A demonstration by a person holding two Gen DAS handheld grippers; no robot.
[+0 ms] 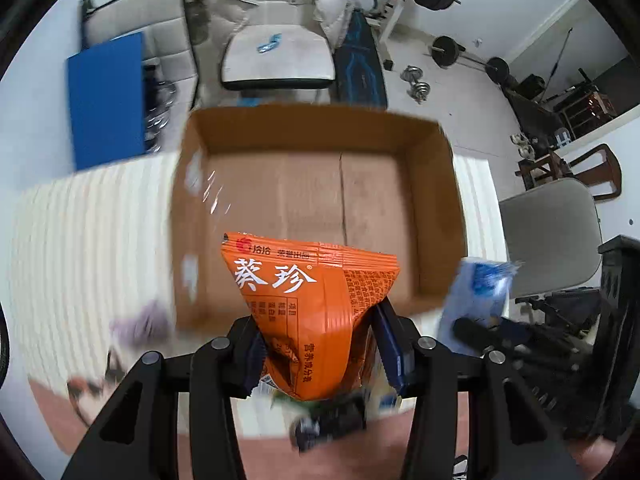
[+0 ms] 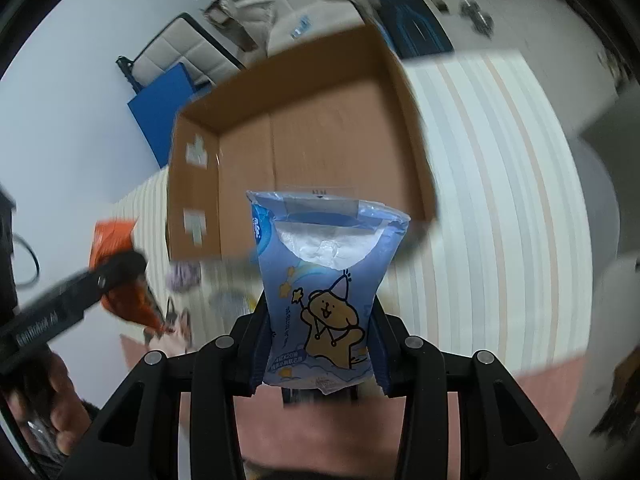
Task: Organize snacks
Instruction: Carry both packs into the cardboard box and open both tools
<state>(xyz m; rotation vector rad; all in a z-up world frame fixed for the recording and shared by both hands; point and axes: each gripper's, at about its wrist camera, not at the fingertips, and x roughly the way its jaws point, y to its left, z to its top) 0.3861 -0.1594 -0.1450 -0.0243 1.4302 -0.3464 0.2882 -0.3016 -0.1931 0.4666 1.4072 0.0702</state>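
Observation:
My left gripper [image 1: 320, 344] is shut on an orange snack packet [image 1: 308, 304] with white characters, held upright over the near edge of an open cardboard box [image 1: 320, 184]. My right gripper [image 2: 320, 336] is shut on a light blue packet [image 2: 324, 292] printed with a cartoon bear, held above the table just short of the cardboard box [image 2: 304, 136]. The box interior shows bare cardboard. In the right wrist view the orange packet [image 2: 120, 276] and the left gripper appear at the left; the blue packet [image 1: 476, 292] shows at the right of the left wrist view.
A striped cloth [image 1: 92, 240] covers the table [image 2: 500, 200]. Small blurred items, one purple [image 2: 184, 276], lie near the box's near left corner. Behind the table stand a beige chair [image 1: 276, 56], a blue board [image 1: 106, 100] and gym weights [image 1: 444, 50]. A grey chair [image 1: 552, 232] sits right.

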